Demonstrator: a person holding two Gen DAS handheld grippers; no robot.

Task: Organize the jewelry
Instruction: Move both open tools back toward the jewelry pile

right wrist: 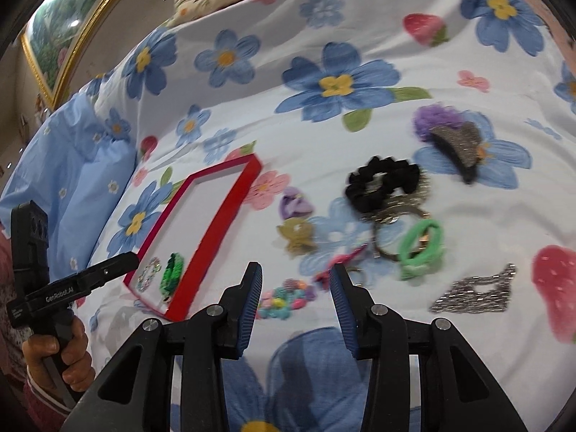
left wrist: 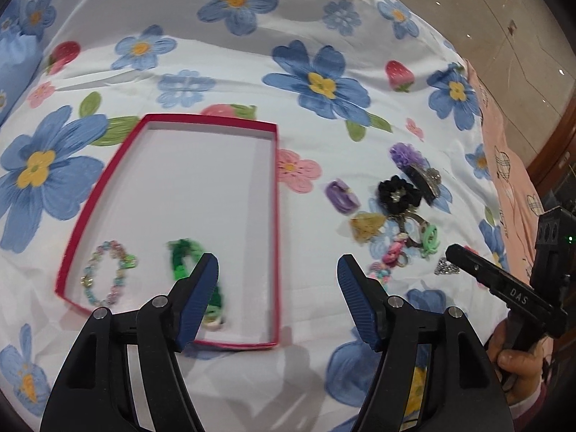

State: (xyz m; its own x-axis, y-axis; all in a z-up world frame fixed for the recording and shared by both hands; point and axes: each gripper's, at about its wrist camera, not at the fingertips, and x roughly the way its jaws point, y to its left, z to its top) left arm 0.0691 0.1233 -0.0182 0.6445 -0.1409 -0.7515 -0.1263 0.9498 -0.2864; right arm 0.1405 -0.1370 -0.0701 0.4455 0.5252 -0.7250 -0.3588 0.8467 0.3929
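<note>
A red-rimmed box [left wrist: 275, 216] with a white floor lies on the flowered sheet; it also shows in the right wrist view [right wrist: 216, 223]. Inside lie a pastel bead bracelet [left wrist: 108, 273] and a green bracelet [left wrist: 183, 259]. My left gripper [left wrist: 277, 270] is open and empty above the box's near right part. My right gripper [right wrist: 295, 277] is open and empty just above a colourful bead bracelet [right wrist: 284, 298]. The loose pile holds a black scrunchie [right wrist: 381, 180], a green hair tie [right wrist: 421, 244], a purple clip [right wrist: 295, 201] and a silver piece [right wrist: 475, 291].
A purple pom-pom with a glittery claw clip [right wrist: 457, 140] lies at the pile's far side. A yellowish clip [right wrist: 297, 234] lies near the box. A blue pillow [right wrist: 79, 165] lies left of the box. The bed's edge with a pink sheet [left wrist: 504, 165] runs along the right.
</note>
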